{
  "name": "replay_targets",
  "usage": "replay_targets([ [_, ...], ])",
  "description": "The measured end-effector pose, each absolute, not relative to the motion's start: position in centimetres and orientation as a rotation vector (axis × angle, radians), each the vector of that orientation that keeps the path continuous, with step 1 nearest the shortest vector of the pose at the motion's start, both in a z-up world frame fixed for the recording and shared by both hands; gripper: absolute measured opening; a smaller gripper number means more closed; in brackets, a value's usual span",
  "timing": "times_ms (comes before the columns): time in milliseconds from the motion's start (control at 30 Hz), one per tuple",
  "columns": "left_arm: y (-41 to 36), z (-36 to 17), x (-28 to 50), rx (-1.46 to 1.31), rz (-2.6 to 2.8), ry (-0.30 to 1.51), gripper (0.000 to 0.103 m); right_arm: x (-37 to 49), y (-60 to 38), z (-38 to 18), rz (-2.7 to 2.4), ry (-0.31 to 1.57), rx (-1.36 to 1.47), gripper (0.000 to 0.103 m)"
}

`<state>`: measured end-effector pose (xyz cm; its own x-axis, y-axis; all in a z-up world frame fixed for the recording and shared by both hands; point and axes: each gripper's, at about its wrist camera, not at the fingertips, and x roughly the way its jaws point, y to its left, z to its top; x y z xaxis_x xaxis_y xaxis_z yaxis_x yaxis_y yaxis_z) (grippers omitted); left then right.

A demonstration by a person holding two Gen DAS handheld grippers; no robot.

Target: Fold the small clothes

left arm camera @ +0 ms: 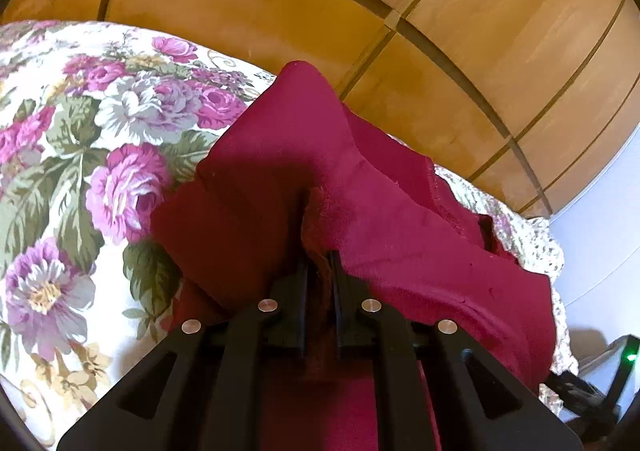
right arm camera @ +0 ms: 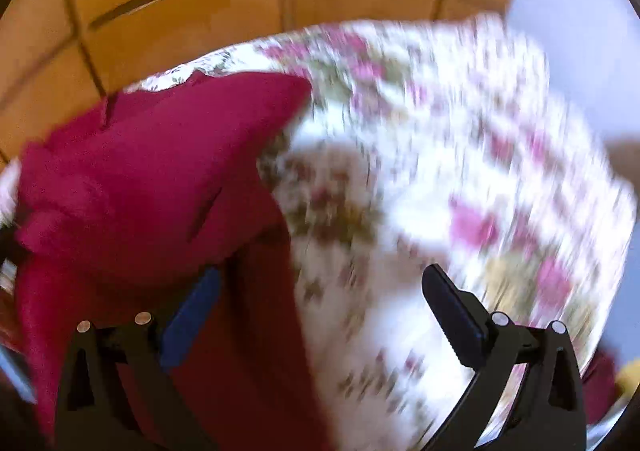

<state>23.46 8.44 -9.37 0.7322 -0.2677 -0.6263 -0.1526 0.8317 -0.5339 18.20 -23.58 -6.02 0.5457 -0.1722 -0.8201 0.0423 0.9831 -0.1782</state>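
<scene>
Our left gripper [left arm camera: 320,271] has its two black fingers drawn nearly together on a bunched fold of the crimson garment [left arm camera: 304,179], which rises from between the fingertips into a peaked ridge and spills to either side over the floral bedspread [left arm camera: 80,139]. The garment lies on the bedspread close to the panelled wooden headboard [left arm camera: 280,3], its highest point standing in front of the headboard's lower edge; more of the cloth trails down beneath the gripper body. At the end of the headboard a pale wall [left arm camera: 600,219] shows, and below it a dark device with a green light [left arm camera: 630,357]. In the right wrist view, which is strongly motion-blurred, our right gripper [right arm camera: 320,315] is spread wide, with nothing between the fingers; its left finger [right arm camera: 192,315] lies against or over the edge of the crimson garment [right arm camera: 140,171], though we cannot tell through the blur whether it touches the cloth, while the other finger [right arm camera: 456,319] stands over the floral bedspread [right arm camera: 460,171]. Here too the garment sits just in front of the headboard [right arm camera: 160,11], heaped on the bedspread.
</scene>
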Motion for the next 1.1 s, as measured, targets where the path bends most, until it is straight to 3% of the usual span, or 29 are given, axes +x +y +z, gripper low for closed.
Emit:
replay_targets([
  [400, 9.9, -10.5, 22.8, -0.709, -0.123, 0.730, 0.008, 20.6, -21.7, -6.8, -0.319, 0.787, -0.433, 0.100],
  [500, 10.0, -10.7, 22.7, -0.716, -0.140, 0.729, 0.008, 20.9, -28.0, -6.1, -0.434, 0.950, -0.069, 0.101],
  [633, 9.7, -10.7, 22.6, -0.705, -0.157, 0.731, 0.008, 19.6, -32.3, -10.0, -0.429, 1.108, 0.273, 0.100],
  [800, 10.1, -10.9, 22.3, -0.724, -0.173, 0.724, 0.010, 19.4, -32.7, -9.2, -0.423, 1.109, 0.257, 0.101],
  [900, 9.9, -10.6, 21.9, -0.724, -0.210, 0.702, 0.028, 18.7, -32.4, -7.8, -0.454, 1.032, 0.280, 0.101],
  [933, 9.7, -10.5, 21.8, -0.720, -0.232, 0.691, 0.038, 18.7, -32.4, -6.7, -0.453, 0.978, 0.285, 0.101],
  [1100, 9.0, -10.1, 21.9, -0.675, -0.220, 0.697, 0.041, 19.4, -33.5, -10.0, -0.422, 1.156, 0.339, 0.101],
])
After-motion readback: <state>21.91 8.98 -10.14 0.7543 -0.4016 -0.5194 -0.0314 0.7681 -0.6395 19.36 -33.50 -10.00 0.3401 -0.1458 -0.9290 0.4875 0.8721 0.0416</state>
